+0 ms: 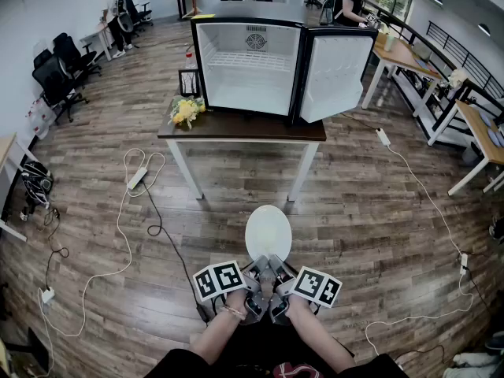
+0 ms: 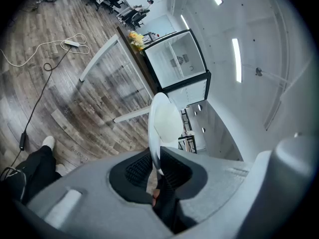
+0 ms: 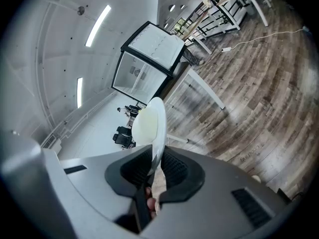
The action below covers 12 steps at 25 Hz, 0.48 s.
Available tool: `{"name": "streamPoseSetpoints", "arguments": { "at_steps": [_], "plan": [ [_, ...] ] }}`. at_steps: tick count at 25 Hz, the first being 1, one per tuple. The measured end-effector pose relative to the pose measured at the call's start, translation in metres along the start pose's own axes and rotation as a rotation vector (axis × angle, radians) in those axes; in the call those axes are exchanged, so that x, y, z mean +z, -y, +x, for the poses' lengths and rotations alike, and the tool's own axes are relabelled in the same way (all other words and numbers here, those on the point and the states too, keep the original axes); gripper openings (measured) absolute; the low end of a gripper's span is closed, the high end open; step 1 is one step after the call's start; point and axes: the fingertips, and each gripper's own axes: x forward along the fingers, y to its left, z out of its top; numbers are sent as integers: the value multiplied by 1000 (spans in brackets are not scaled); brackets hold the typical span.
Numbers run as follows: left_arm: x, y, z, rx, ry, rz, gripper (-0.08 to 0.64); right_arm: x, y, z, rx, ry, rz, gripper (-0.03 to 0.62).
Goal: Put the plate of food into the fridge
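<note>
Centrally, low in the head view, a white plate (image 1: 268,231) is held over the wood-plank floor (image 1: 378,211) by both grippers, which are set side by side at its near rim. The left gripper (image 1: 258,266) is seen in its own view (image 2: 157,164) with its jaws clenched on the plate's edge (image 2: 164,121), the ribbed pads pressed to either face of the rim. The right gripper (image 1: 278,266) is likewise clamped on the rim in its own view (image 3: 155,164), where the plate (image 3: 149,123) is seen edge-on and rising from between the pads. Whether any food lies on the plate cannot be told; its surface appears plain and pale.

In the upper centre of the head view a black mini fridge (image 1: 252,65) with a white interior is placed on a dark-topped table (image 1: 236,128), well apart from the plate. Its door (image 1: 337,73) is swung open to the right. A bunch of yellow flowers (image 1: 186,110) is placed at the table's left end, and a white power strip (image 1: 137,179) lies on the floor to the left.
</note>
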Motion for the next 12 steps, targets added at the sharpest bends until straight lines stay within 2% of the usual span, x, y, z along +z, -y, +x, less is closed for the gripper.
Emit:
{"name": "streamPoseSetpoints", "arguments": {
  "at_steps": [5,12],
  "plan": [
    [-1,-4,-8,1,-8,-3,44,-8,-3,0,-4,1,0,63],
    [10,-7,-10,7,-16,16,44,-10,-7,10,2,12,56,64]
  ]
}}
